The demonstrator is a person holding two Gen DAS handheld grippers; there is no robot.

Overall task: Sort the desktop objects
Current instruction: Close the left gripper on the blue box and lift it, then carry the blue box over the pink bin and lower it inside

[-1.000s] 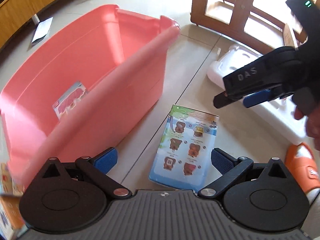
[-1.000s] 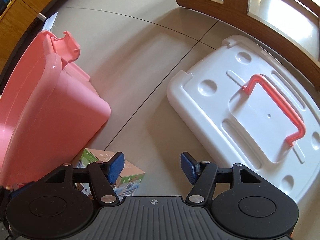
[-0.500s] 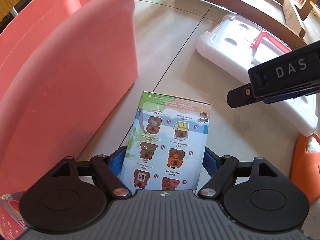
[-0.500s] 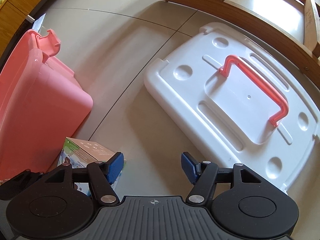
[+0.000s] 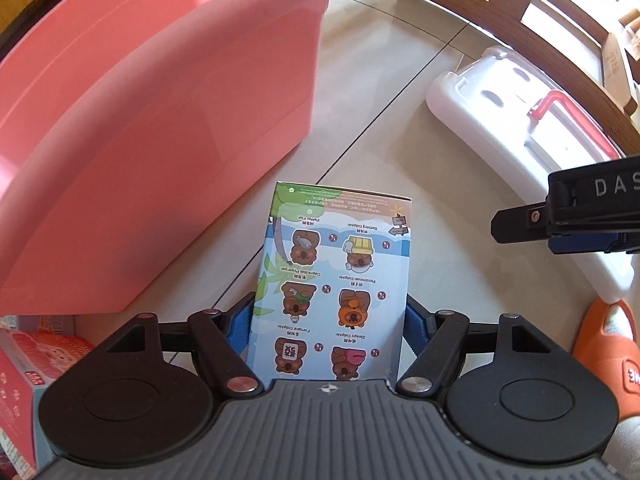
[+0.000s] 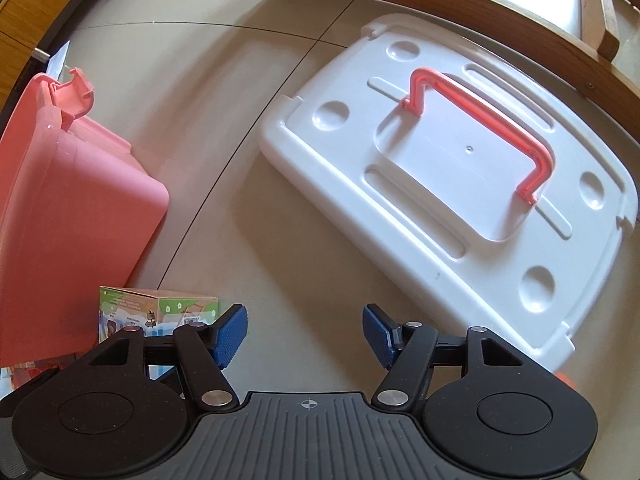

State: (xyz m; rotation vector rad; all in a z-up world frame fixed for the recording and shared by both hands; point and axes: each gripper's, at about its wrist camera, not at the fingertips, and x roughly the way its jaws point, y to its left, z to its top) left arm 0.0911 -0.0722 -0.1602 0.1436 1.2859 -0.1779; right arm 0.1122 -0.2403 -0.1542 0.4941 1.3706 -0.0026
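- The left gripper has its blue ribbed pads pressed against both long sides of a flat cardboard box printed with cartoon bears on a light-blue ground, so its jaws are clenched on that box.
- The printed box lies on the beige tiled floor, just right of the big pink plastic storage bin, with its far end pointing away from the camera.
- In the right wrist view the same box shows at the near left, beside the bin's near corner.
- The right gripper hangs over bare floor with its jaws spread wide and nothing between the blue pads.
- From the left wrist view, the right gripper reaches in from the right edge, well apart from the box.
- A white plastic bin lid with a pink carry handle lies flat on the floor to the right, near a curved wooden frame.
- A small red-and-blue carton sits at the near left, and an orange slipper at the near right.
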